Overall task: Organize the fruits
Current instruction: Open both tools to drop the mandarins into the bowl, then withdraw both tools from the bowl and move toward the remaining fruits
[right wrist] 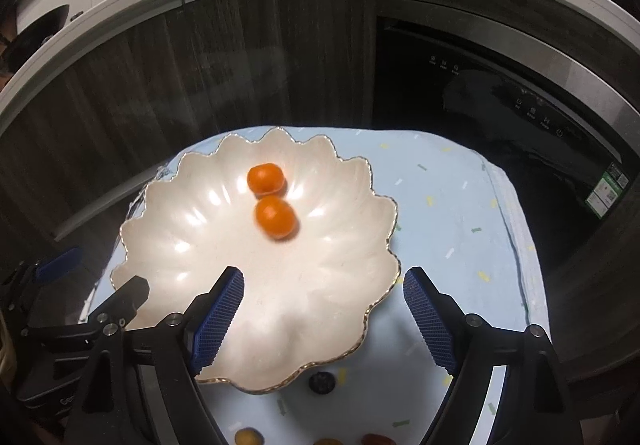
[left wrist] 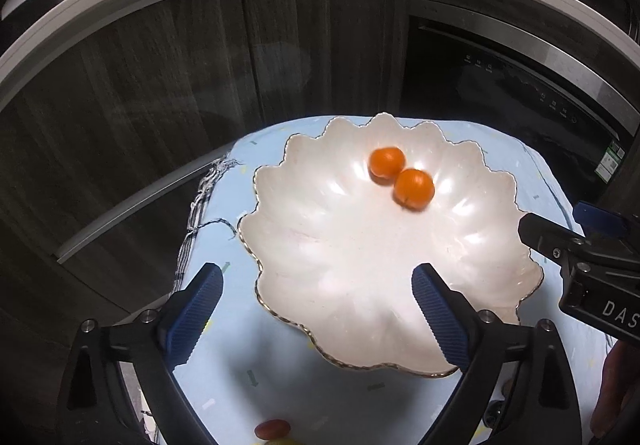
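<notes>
Left wrist view: left gripper (left wrist: 318,309) released, blue pads wide apart, nothing between them, hanging over the near-left rim of a scalloped white bowl (left wrist: 280,245). Two small orange fruits (left wrist: 400,175) inside the bowl, touching each other, ahead of the gripper and a little to its right, on the far side of the basin; nearer one slightly blurred. Pair lined up diagonally, far-left to near-right. At the bottom edge, behind the pads and near the camera, a red fruit (left wrist: 273,428) loose on the cloth. Right gripper's black body at the right edge, over the bowl's right rim.

Right wrist view: right gripper (right wrist: 324,315) likewise released and empty, spanning the bowl's near-right rim. Same oranges ahead and a little to the left. Remaining fruit close underneath: a dark round fruit (right wrist: 321,382) just beside the bowl's near rim, between the pads; a yellow fruit (right wrist: 248,436) and another red one (right wrist: 376,439) at the bottom edge. Probably nearer to this gripper than to the left; next pick likely calls for pulling back and down.

Surface and room: desk under a pale blue cloth (right wrist: 448,213) with confetti marks; dark wood-grain cabinets (left wrist: 160,85) and a black built-in appliance (right wrist: 500,105) beyond; cluttered white worktop above.
</notes>
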`<state>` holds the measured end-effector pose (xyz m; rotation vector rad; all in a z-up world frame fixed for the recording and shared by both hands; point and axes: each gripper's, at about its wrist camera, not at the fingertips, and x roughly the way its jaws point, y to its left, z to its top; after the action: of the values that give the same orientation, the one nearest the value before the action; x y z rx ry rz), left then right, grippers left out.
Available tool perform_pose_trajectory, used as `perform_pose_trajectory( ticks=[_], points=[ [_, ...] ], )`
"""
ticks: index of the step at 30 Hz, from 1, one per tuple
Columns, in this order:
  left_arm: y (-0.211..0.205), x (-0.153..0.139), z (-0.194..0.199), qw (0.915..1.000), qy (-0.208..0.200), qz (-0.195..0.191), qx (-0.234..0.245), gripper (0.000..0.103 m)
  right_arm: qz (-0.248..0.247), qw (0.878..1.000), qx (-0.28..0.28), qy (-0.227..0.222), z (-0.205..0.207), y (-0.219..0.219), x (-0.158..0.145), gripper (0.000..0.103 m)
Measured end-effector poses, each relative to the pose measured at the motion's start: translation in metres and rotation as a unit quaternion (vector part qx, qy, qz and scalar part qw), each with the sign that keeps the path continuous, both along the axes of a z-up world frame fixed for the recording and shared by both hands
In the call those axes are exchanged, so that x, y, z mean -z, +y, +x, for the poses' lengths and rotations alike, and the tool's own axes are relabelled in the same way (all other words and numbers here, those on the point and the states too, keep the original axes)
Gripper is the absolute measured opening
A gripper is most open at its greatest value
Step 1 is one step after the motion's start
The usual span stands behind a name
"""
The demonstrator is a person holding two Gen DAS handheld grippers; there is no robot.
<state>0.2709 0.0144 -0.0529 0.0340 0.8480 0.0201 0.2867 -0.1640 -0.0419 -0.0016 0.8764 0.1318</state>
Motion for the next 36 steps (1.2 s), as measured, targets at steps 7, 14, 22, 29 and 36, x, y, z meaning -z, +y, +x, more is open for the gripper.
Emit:
perform_pose_trajectory(
  ticks=[7,14,22,29,36],
  points=[
    [0.000,-0.007,-0.004,1.0000,-0.006,0.000,-0.001,0.098,0.003,1.000,0.004,-0.009,-0.006,-0.002,-0.006,0.083],
    [-0.002,-0.016,-0.013,0.9999,-0.015,0.000,-0.001,0.098,0.005,1.000,0.009,-0.017,-0.015,-0.008,-0.014,0.083],
    [-0.003,-0.025,-0.024,0.9997,-0.023,-0.001,0.001,0.098,0.007,1.000,0.013,-0.027,-0.025,-0.010,-0.025,0.083],
    [-0.002,-0.032,-0.033,0.9996,-0.029,-0.003,-0.001,0.098,0.007,0.999,0.017,-0.034,-0.034,-0.012,-0.032,0.083],
    [-0.001,-0.036,-0.043,0.9995,-0.032,-0.002,-0.002,0.101,0.003,0.999,0.022,-0.039,-0.045,-0.012,-0.036,0.083]
  ],
)
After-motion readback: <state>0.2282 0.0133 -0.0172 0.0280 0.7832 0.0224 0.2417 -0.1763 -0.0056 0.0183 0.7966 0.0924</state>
